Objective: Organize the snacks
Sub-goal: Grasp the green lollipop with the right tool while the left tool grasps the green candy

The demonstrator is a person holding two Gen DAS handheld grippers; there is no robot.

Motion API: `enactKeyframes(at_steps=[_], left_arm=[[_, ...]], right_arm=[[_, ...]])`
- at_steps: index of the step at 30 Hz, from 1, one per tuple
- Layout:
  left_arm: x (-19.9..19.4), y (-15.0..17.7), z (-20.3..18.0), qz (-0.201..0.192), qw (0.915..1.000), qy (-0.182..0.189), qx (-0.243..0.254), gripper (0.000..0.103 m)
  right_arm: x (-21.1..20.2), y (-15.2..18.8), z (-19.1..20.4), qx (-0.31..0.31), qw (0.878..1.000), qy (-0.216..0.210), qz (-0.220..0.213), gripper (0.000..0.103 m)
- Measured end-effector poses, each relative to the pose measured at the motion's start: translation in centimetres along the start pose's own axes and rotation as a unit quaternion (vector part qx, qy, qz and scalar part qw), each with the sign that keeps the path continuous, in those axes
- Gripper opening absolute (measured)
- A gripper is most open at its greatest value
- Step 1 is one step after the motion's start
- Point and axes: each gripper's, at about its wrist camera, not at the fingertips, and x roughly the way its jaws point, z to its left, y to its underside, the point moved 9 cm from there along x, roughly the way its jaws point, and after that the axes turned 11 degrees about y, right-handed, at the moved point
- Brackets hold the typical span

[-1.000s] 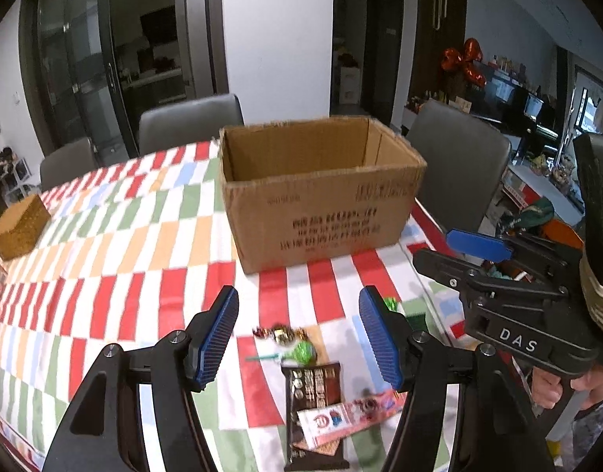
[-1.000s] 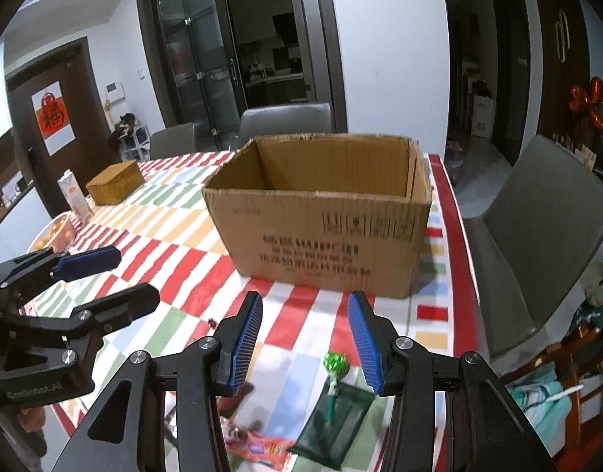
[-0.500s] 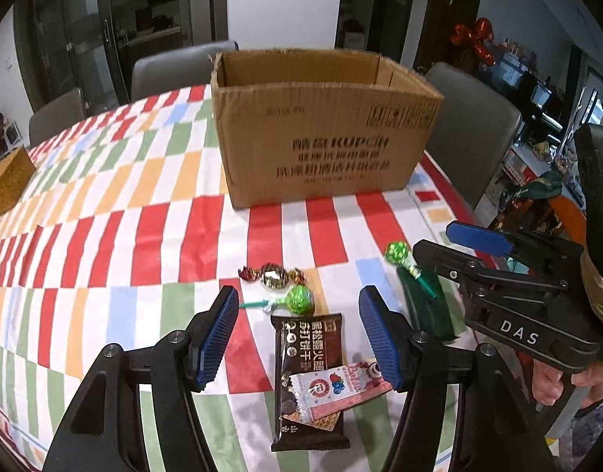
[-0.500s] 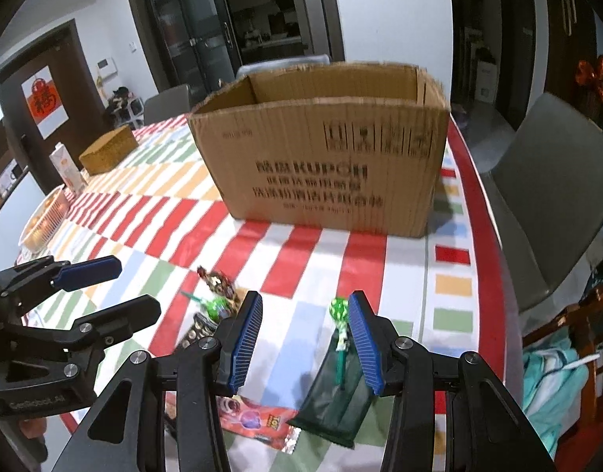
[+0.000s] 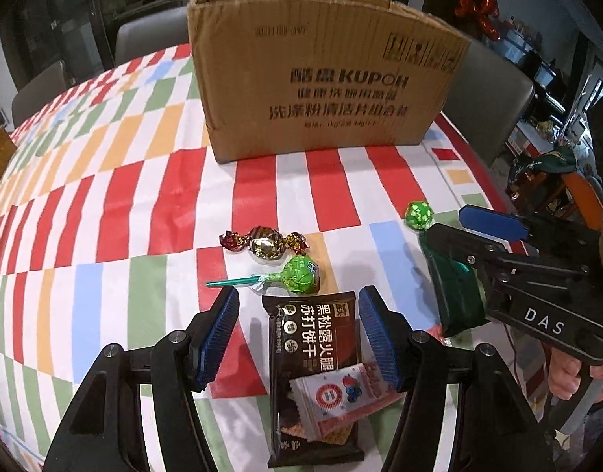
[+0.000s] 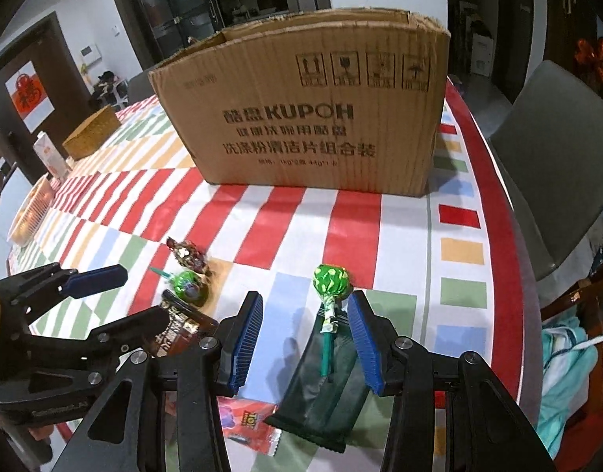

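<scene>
An open cardboard box (image 5: 325,90) stands on the striped tablecloth, also in the right wrist view (image 6: 313,118). My left gripper (image 5: 297,338) is open, its fingers either side of a dark brown biscuit pack (image 5: 313,358) with a red-white sachet (image 5: 341,397) lying on it. A green lollipop (image 5: 297,275) and a gold-wrapped candy (image 5: 266,242) lie just beyond. My right gripper (image 6: 305,340) is open and straddles a second green lollipop (image 6: 330,287) lying on a dark green packet (image 6: 325,385).
Grey chairs stand behind the box (image 5: 148,35) and at the table's right edge (image 6: 557,149). A woven box (image 6: 91,131), a carton (image 6: 49,155) and a basket (image 6: 30,212) sit at the far left. The table's red border (image 6: 506,244) runs close on the right.
Both grippers have dropped lower and moved forward over the snacks. The box and snacks now look larger and closer. Both stay open.
</scene>
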Motion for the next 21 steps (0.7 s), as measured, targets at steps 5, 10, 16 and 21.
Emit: enactKeyframes(at_steps=[5, 10, 16, 21], left_arm=[[1.1, -0.3, 0.4, 0.005, 1.0, -0.006, 0.005, 0.062], [2.3, -0.4, 0.8, 0.015, 0.9997, -0.017, 0.011, 0.059], [3.4, -0.5, 0.9, 0.022, 0.9995, -0.019, 0.013, 0.052], [3.8, -1.0, 0.8, 0.015, 0.9995, -0.022, 0.015, 0.042]], right_arm=[[1.1, 0.1, -0.1, -0.001, 1.0, 0.005, 0.011, 0.046], [2.0, 0.0, -0.3, 0.0, 1.0, 0.007, 0.018, 0.045], [3.2, -0.1, -0.4, 0.001, 1.0, 0.01, 0.028, 0.042], [3.9, -0.1, -0.4, 0.003, 0.999, 0.007, 0.036, 0.036]])
